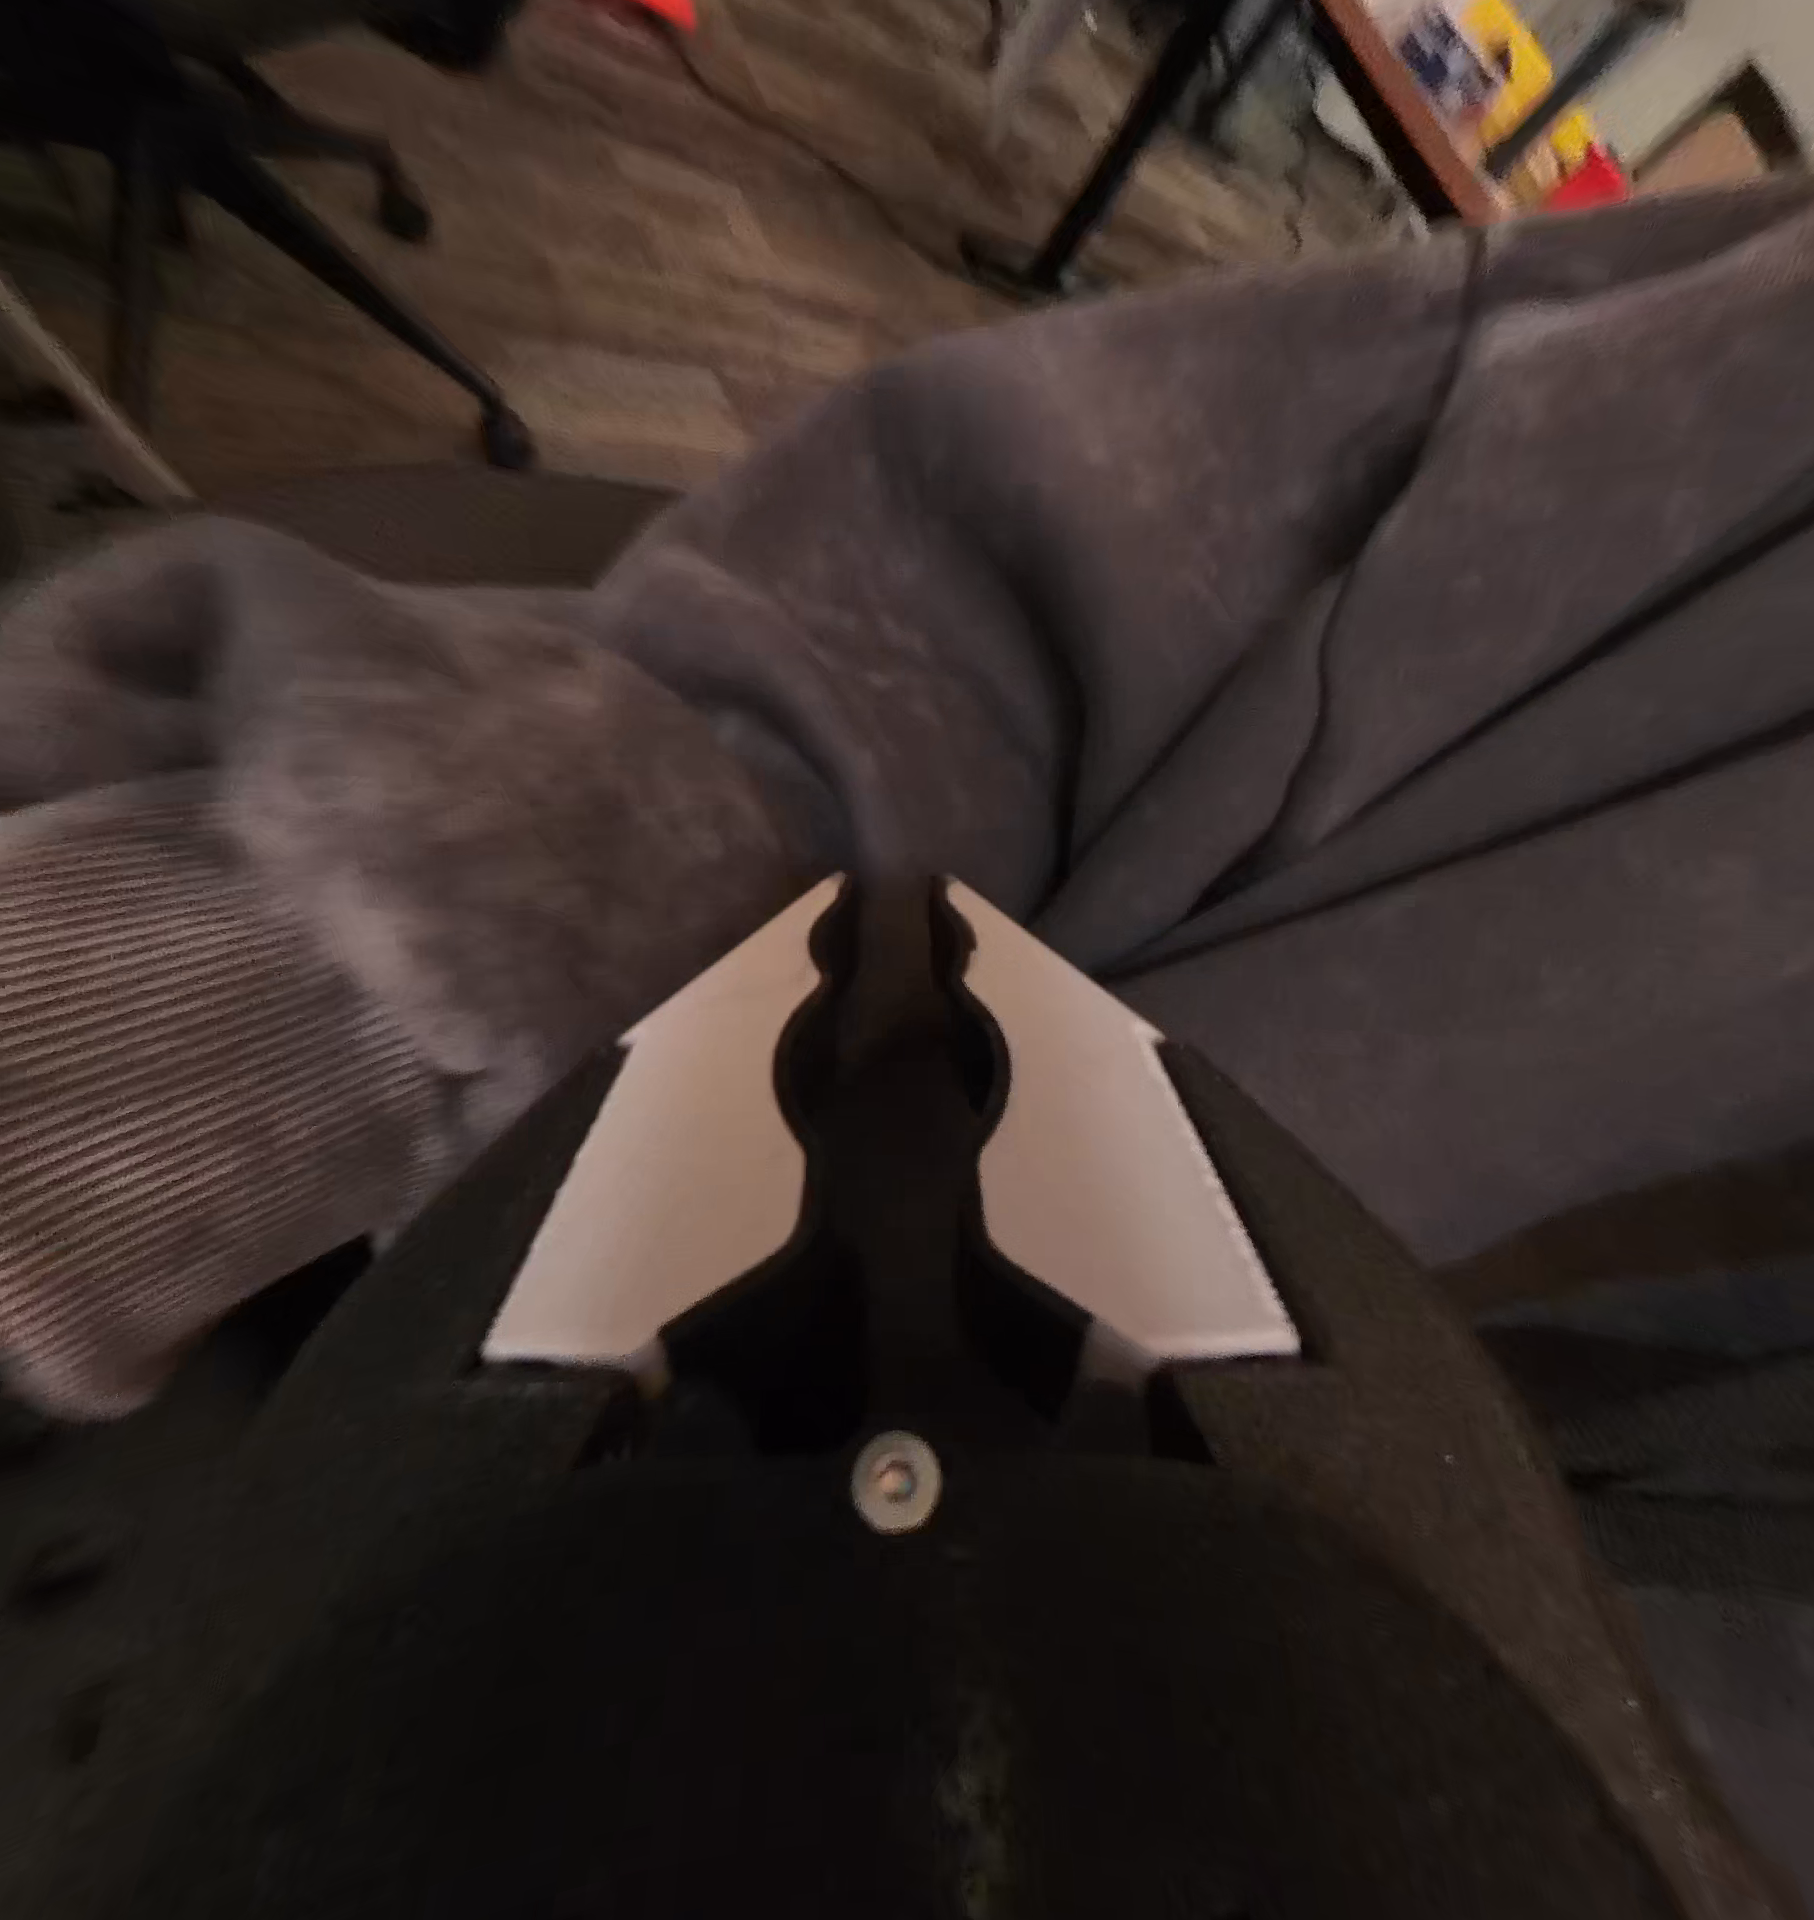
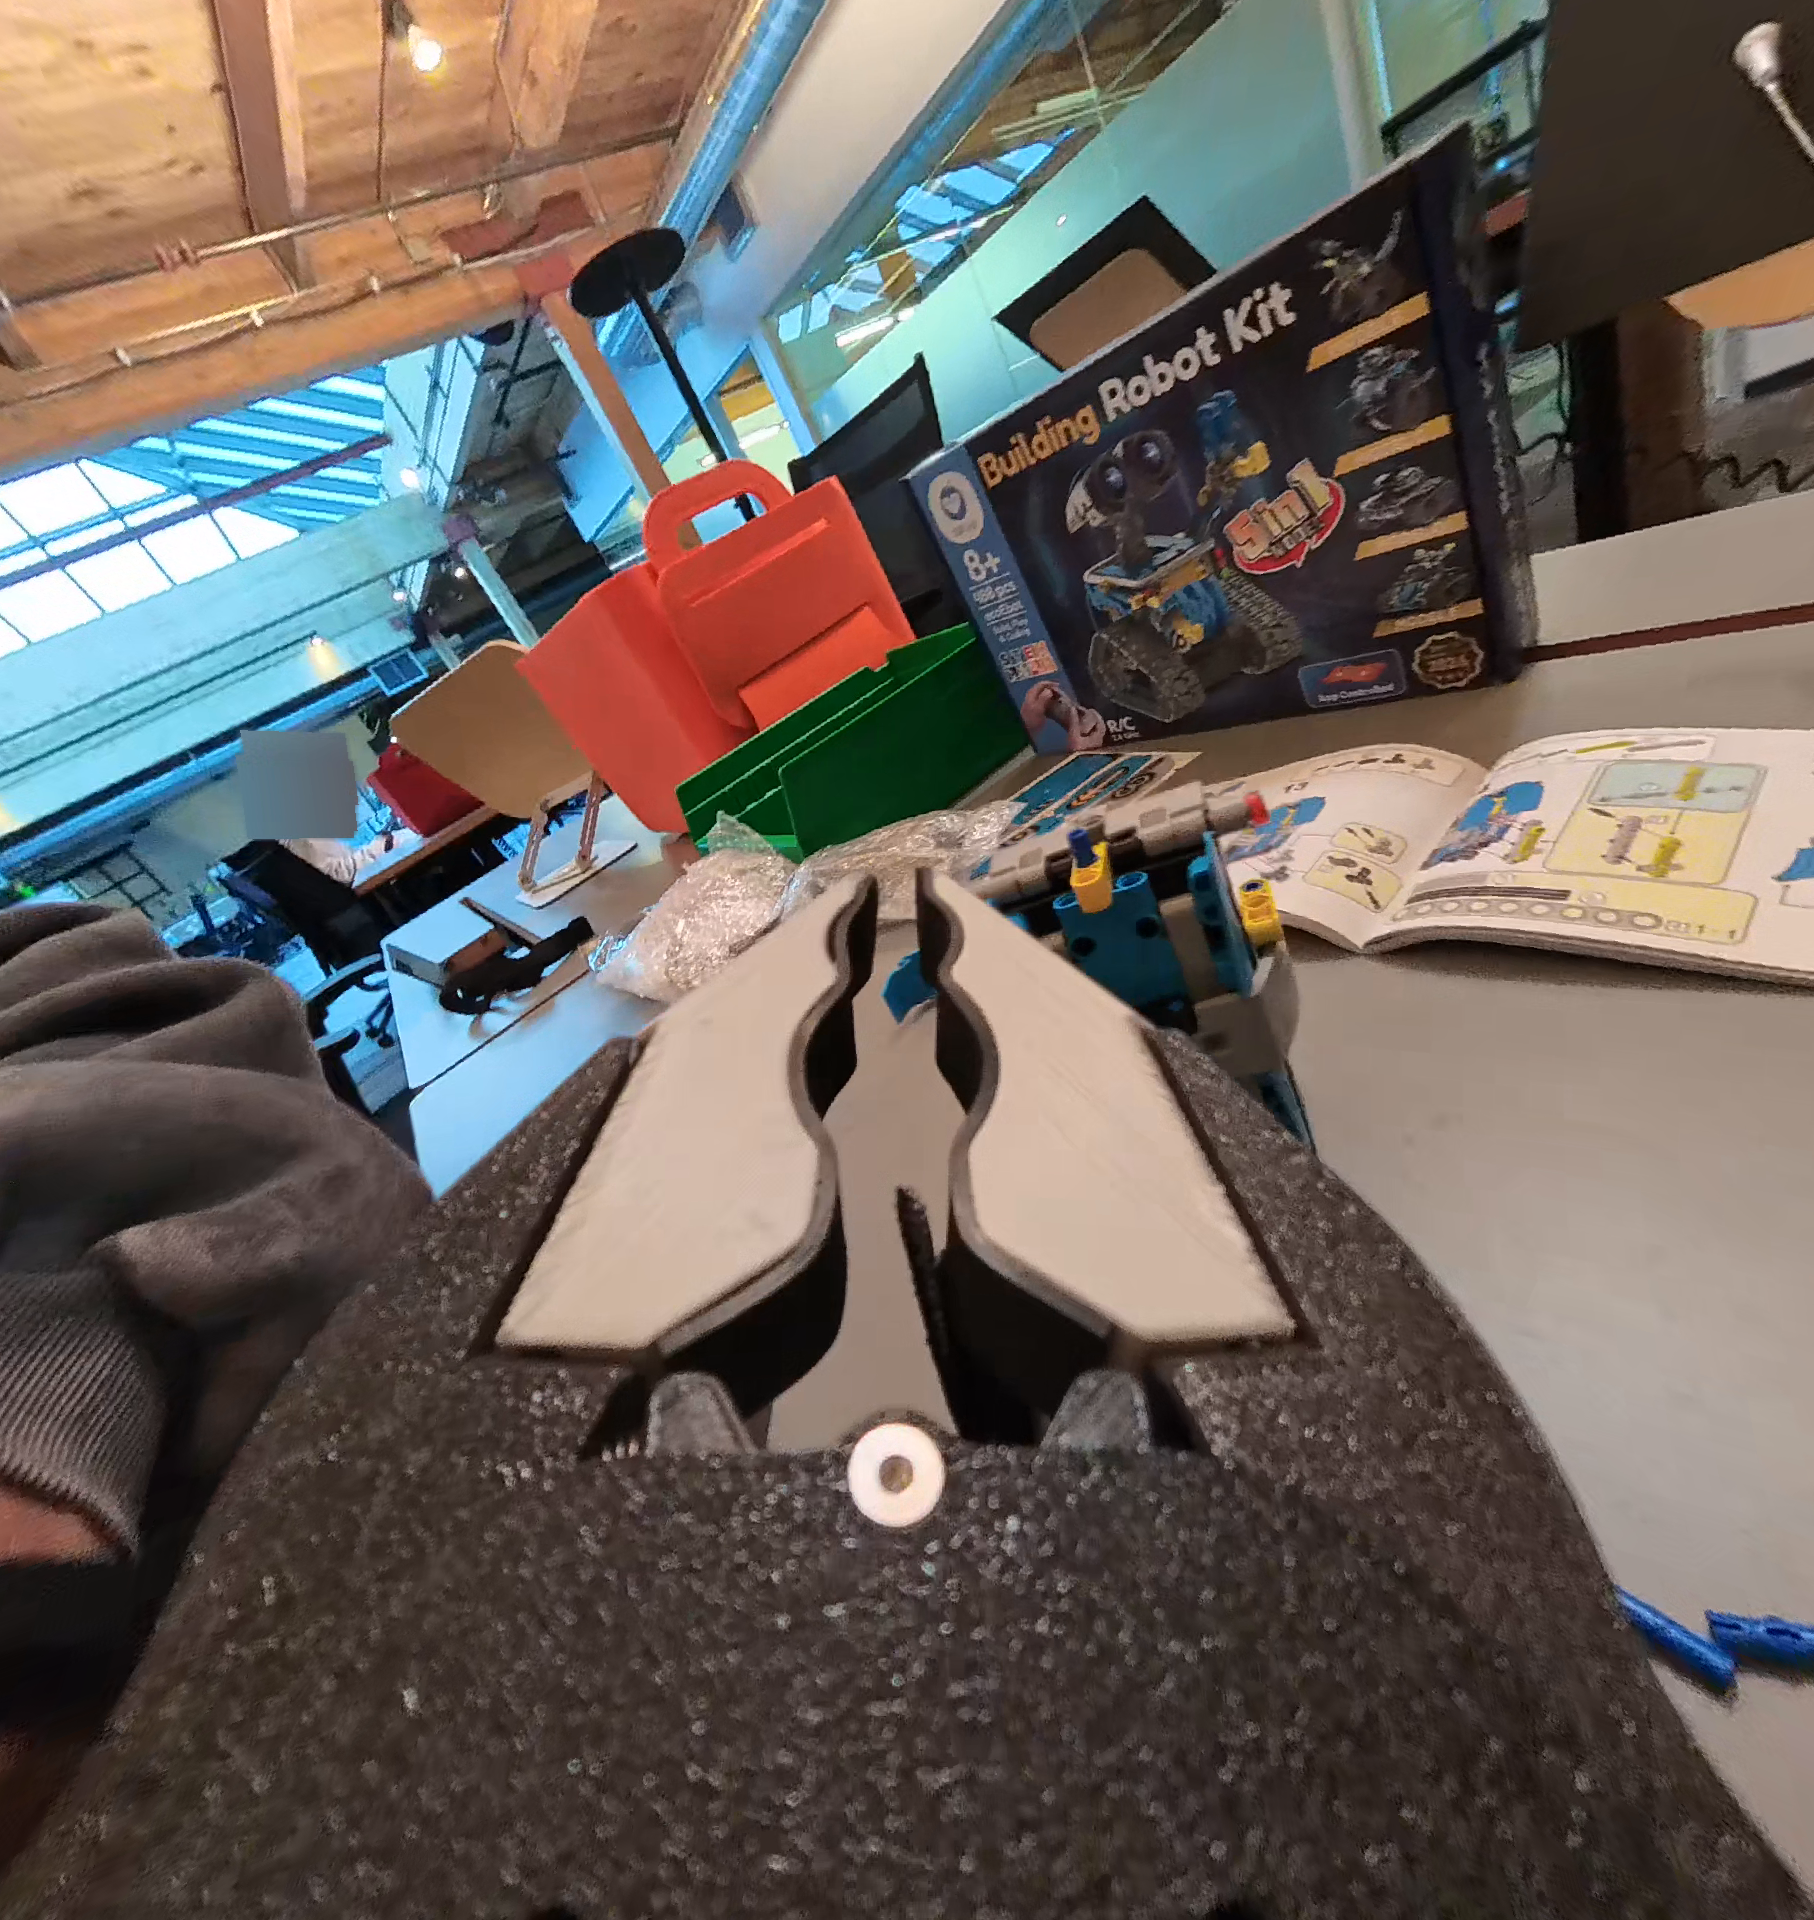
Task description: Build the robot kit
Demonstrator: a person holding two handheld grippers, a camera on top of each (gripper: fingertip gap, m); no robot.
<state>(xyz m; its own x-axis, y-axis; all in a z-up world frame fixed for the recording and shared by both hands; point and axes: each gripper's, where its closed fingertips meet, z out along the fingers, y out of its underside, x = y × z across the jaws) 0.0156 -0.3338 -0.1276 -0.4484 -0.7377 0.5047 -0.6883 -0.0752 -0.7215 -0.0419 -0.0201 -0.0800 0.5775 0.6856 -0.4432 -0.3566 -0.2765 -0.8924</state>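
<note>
In the left wrist view my left gripper [image 1: 890,885] is shut on a fold of dark grey sweatshirt cloth [image 1: 1142,623], which bunches at the fingertips and creases out to the right. A ribbed cuff [image 1: 155,1039] lies blurred at the left. In the right wrist view my right gripper [image 2: 895,883] is shut to a narrow slit just in front of a partly built blue, grey and yellow brick model [image 2: 1131,894] on the grey table [image 2: 1505,1247]. A blue bit shows through the slit; I cannot tell whether the fingers touch it. A grey sleeve [image 2: 103,1091] is at the left.
An open instruction booklet [image 2: 1505,842], a dark toy box [image 2: 1246,540], a green tray [image 2: 882,748], an orange container [image 2: 674,665] and clear plastic bags [image 2: 716,914] stand behind the model. Loose blue pieces [image 2: 1734,1647] lie at right. Chair legs [image 1: 311,208] stand on the floor.
</note>
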